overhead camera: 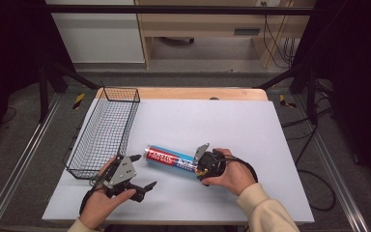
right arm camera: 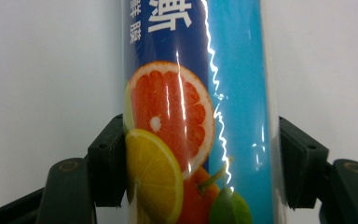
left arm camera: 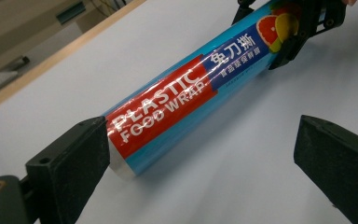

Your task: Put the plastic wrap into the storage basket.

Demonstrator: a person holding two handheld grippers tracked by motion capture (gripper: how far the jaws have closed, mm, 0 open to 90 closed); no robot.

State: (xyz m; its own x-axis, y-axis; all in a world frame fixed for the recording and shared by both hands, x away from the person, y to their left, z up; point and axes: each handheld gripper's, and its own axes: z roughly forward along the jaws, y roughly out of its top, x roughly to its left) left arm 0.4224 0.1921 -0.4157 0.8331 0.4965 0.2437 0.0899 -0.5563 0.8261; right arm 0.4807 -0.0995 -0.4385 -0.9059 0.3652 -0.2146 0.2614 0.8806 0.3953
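**K:** Claw status? Right claw [overhead camera: 204, 165] is clenched on the fruit-print end of the plastic wrap roll [overhead camera: 170, 158]; the right gripper view has a jaw pressed to each side of the tube [right arm camera: 191, 116].

**M:** Left claw [overhead camera: 142, 171]?

**K:** Released, jaws wide apart, nothing in them. It sits near the bench's [overhead camera: 232, 121] front edge, just short of the roll's free end.

**M:** Roll position?

**K:** Mid-bench, lying about level. Can't tell whether it rests on the white surface or is lifted slightly. Long axis runs left-right in the high view, a bit skewed: red end toward the wire basket [overhead camera: 107, 129], fruit end in the right claw.

**M:** So which way from the left claw?

**K:** Ahead of it. In the left gripper view the red end [left arm camera: 161, 116] sits just beside the left-hand jaw, with the tube running diagonally away. The axis crosses the jaw gap at an angle (my read: the left needs to advance and square up before closing).

**M:** Labels?

**K:** "PLASTIC FOOD WRAP" in white on red, then white Chinese characters on a blue band [left arm camera: 235, 53], then citrus slices. Smaller line under the characters is too fine to read.
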